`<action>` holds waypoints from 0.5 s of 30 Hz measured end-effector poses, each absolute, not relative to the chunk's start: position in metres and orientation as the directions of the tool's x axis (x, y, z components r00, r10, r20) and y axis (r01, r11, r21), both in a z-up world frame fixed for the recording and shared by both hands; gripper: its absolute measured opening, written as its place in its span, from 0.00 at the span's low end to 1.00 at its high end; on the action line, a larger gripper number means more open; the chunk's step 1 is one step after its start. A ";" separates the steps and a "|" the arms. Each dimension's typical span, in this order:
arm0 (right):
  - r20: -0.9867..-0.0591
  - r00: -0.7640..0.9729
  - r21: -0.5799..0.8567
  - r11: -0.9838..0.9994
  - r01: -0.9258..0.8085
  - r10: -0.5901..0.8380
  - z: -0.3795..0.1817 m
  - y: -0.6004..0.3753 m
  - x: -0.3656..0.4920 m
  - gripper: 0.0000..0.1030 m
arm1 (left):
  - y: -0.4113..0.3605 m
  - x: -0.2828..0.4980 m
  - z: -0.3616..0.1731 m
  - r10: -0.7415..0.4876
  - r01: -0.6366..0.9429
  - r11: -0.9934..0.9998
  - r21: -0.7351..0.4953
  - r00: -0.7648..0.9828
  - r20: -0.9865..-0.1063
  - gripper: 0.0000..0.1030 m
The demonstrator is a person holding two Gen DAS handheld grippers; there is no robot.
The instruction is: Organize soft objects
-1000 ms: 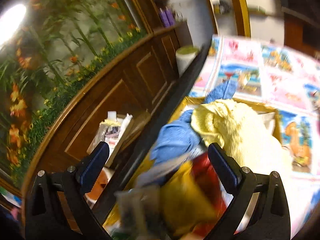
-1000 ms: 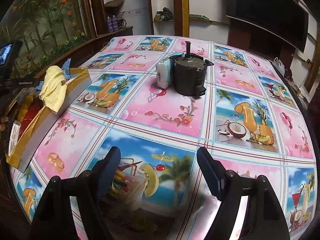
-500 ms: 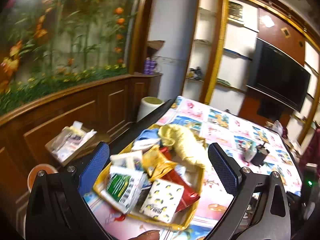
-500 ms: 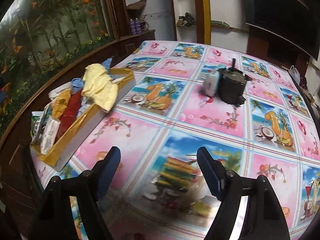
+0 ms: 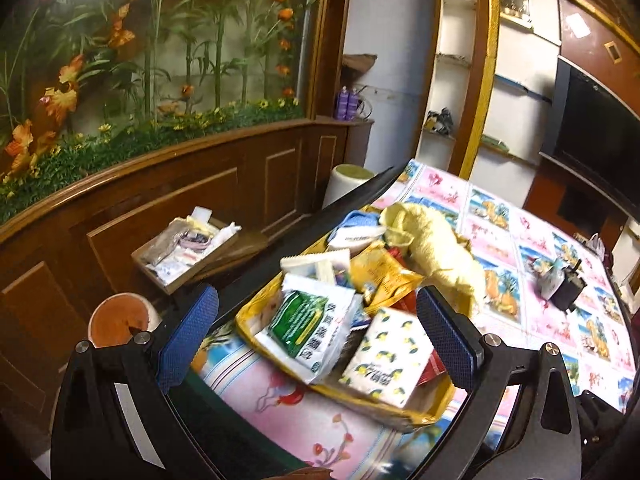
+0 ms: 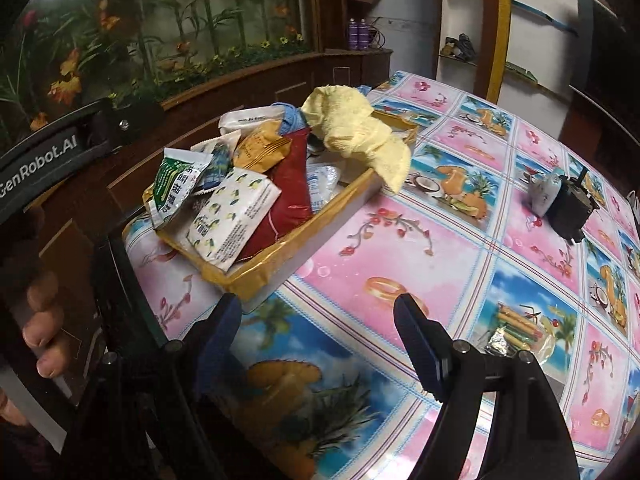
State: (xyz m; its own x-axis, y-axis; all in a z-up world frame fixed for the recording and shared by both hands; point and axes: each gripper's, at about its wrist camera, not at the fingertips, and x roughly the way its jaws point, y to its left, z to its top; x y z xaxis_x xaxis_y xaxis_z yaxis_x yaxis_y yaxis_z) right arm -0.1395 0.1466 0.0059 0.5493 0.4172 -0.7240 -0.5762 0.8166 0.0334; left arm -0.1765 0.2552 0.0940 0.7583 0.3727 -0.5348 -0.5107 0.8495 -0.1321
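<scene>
A yellow tray (image 6: 280, 260) at the table's left edge is heaped with soft things. A yellow towel (image 6: 360, 128) hangs over its far rim, with a blue cloth (image 6: 294, 118) behind it. A red pouch (image 6: 288, 196), a lemon-print tissue pack (image 6: 232, 216) and a green-and-white packet (image 6: 172, 184) lie at the near end. My right gripper (image 6: 320, 340) is open and empty, just short of the tray's near corner. My left gripper (image 5: 318, 336) is open and empty too, hovering before the tray (image 5: 380, 416), lemon-print pack (image 5: 388, 360) and towel (image 5: 436, 248).
A clear packet of coloured sticks (image 6: 516, 332) lies on the tablecloth right of my right gripper. A black motor (image 6: 572, 208) with a tissue pack leaning on it stands farther right. Beyond the table edge are a wooden box (image 5: 188, 248), an orange bowl (image 5: 120, 316) and a white drum (image 5: 348, 184).
The left gripper pulled back from close over the towel and rolled level, so the whole tray shows. The right gripper swung left toward the tray, leaving the clear packet to its right.
</scene>
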 end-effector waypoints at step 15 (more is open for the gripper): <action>-0.757 0.530 0.007 0.815 -0.579 0.383 -0.005 0.167 -0.137 0.76 | 0.272 -0.165 0.068 0.363 -0.541 0.833 -0.115 0.692 -0.625 0.97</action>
State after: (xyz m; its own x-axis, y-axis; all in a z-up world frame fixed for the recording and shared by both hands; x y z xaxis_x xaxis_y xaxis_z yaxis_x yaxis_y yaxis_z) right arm -0.1367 0.1672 -0.0049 0.5300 0.3830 -0.7565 -0.5794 0.8150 0.0067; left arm -0.1652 0.2716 0.0682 0.6916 0.3628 -0.6246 -0.5407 0.8333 -0.1147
